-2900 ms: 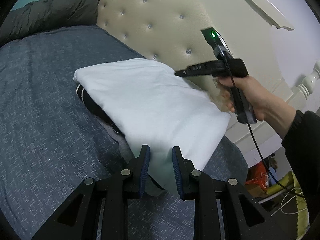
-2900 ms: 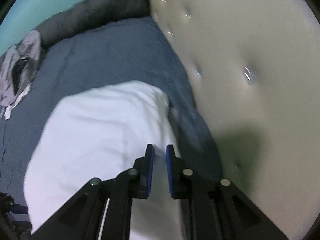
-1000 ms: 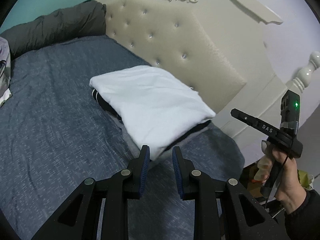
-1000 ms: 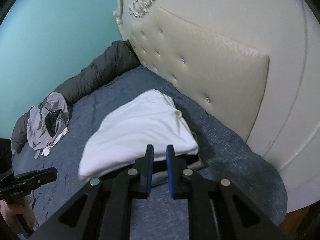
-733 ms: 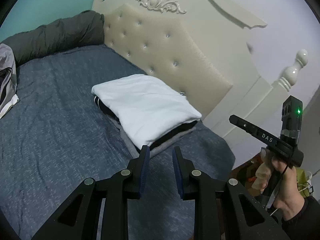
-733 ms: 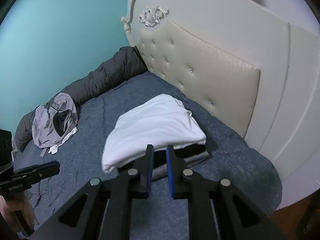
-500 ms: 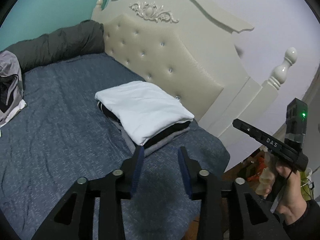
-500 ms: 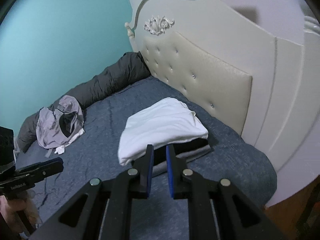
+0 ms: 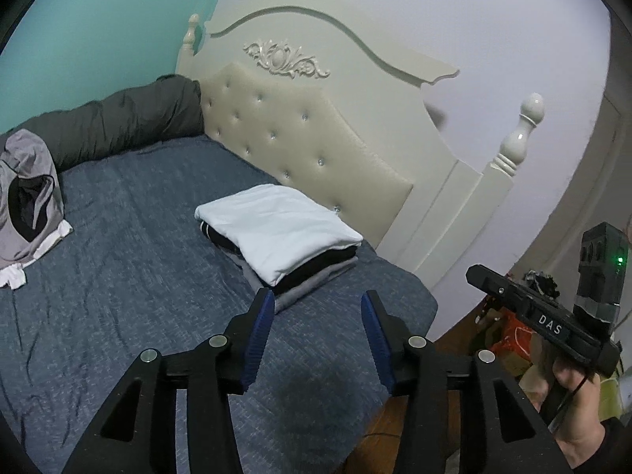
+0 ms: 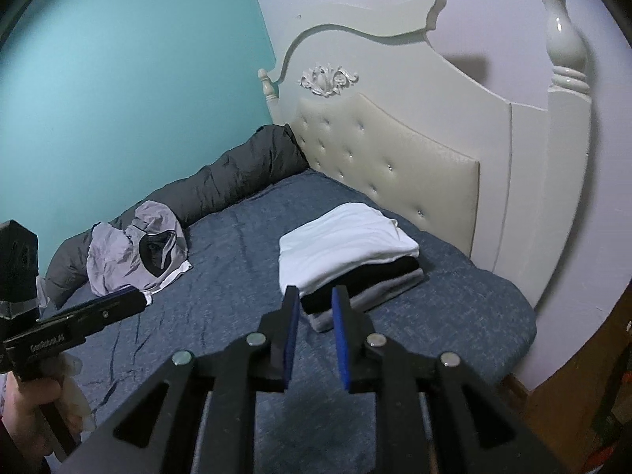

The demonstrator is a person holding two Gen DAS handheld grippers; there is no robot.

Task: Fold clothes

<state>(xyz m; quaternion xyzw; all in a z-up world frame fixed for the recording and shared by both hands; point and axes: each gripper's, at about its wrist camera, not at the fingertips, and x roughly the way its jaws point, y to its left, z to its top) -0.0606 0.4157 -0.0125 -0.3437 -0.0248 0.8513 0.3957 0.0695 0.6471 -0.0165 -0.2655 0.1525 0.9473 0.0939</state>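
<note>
At the near right corner of the bed [image 9: 118, 296], beside the headboard [image 10: 395, 158], sits the folded stack [image 9: 280, 237]; left gripper [image 9: 316, 316] and right gripper [image 10: 314, 312] are opening, empty; the crumpled grey garment [image 10: 134, 249] far left may bunch when snatched.

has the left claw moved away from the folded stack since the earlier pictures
Yes. The left claw has pulled back and up from the folded stack, which sits smaller and farther off against the headboard. Its jaws are opening, with nothing between them.
</note>
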